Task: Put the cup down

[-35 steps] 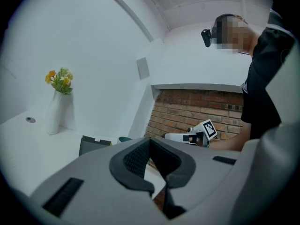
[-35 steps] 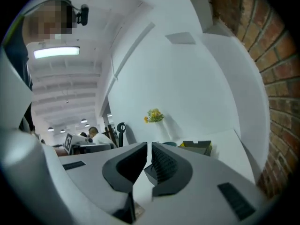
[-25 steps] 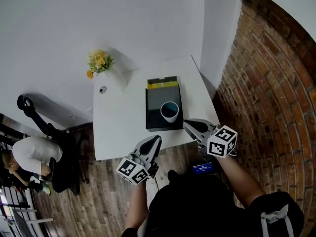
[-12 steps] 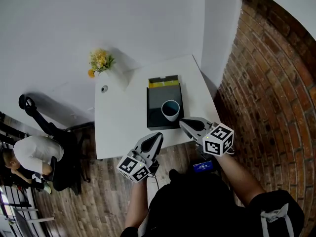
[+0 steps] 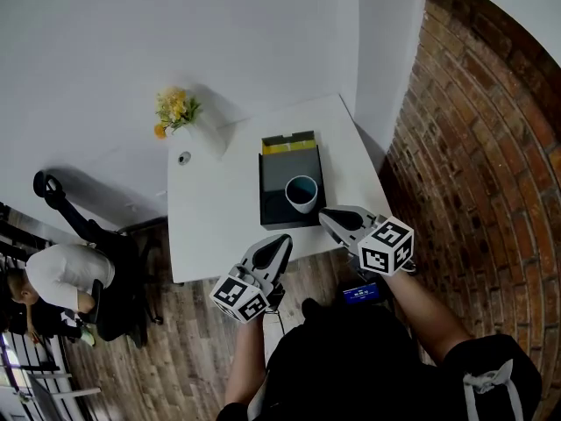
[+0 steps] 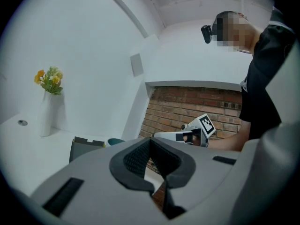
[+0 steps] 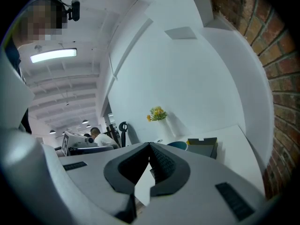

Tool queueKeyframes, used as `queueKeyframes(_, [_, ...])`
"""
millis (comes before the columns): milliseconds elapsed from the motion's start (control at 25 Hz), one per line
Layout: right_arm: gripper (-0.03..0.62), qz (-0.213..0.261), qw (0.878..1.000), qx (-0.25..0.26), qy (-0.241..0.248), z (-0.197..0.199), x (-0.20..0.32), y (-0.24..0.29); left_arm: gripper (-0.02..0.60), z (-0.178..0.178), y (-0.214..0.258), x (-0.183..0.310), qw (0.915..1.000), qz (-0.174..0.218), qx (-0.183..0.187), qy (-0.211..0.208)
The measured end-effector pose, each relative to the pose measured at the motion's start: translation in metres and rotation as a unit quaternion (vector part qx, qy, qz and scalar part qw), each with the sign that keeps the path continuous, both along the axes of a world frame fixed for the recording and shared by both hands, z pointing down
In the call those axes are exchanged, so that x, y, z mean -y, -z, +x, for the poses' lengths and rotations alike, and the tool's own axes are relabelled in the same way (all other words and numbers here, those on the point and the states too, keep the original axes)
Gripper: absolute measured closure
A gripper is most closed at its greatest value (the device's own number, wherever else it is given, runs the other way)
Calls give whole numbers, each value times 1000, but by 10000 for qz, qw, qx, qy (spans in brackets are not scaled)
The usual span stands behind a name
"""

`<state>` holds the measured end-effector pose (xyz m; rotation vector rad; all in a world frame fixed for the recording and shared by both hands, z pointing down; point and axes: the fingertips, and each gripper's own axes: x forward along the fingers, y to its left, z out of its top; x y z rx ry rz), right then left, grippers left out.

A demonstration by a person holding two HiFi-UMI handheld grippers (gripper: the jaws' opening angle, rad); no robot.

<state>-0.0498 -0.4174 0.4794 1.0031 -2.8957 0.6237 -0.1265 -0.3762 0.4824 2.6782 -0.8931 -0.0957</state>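
Observation:
A white cup [image 5: 301, 193] with a dark teal inside stands upright on a dark tray [image 5: 273, 191] on the white table [image 5: 210, 209]. Both grippers hang off the table's near edge, apart from the cup. My left gripper [image 5: 281, 239] is shut and holds nothing, pointing at the table edge left of the tray. The right gripper [image 5: 323, 217], also shut and bare, has its tip just beside the tray's near right corner. The cup's rim [image 6: 115, 141] peeks over my left gripper [image 6: 150, 140]. My right gripper [image 7: 150, 146] sees the cup [image 7: 178, 145] beyond its tips.
A yellow-lined open box [image 5: 289, 144] sits at the tray's far end. A white vase of yellow flowers [image 5: 175, 112] and a small round disc [image 5: 183, 158] are at the table's far left. A brick wall [image 5: 473, 147] runs along the right. A seated person [image 5: 61, 274] is far left.
My right gripper drew a little left and closer to the tray's near corner, then held still. The left gripper and the cup have barely moved.

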Motion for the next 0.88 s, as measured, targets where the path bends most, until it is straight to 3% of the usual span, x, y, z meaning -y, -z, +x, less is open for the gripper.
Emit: queueKeyframes(880, [580, -32, 9999, -53, -119, 7, 4, -5, 574, 1, 2, 3, 9996, -95, -246, 46])
